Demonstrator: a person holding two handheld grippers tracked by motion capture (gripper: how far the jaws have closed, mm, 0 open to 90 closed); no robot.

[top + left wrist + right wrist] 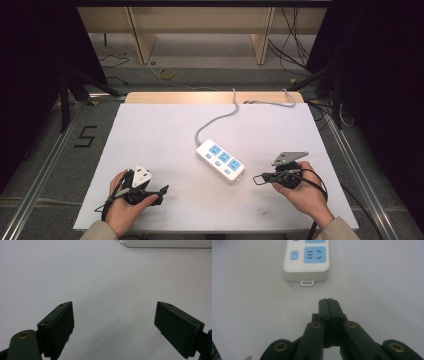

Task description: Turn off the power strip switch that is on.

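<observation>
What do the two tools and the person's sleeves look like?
Both tools are black. The left tool has two flat rectangular pads with small screw holes, brass-coloured pivots, and a white three-cornered plate on top. The right tool has a grey plate and a black cable. The sleeves are beige.

one power strip (220, 160), three sockets, one cord (215, 121), two tongs.

A white table (150, 130) takes the middle, its wooden edge (150, 97) showing at the far side; a black "5" (85, 136) marks the grey floor to its left; a yellow cable coil (166, 74) lies beyond; black stands (64, 97) flank it.
</observation>
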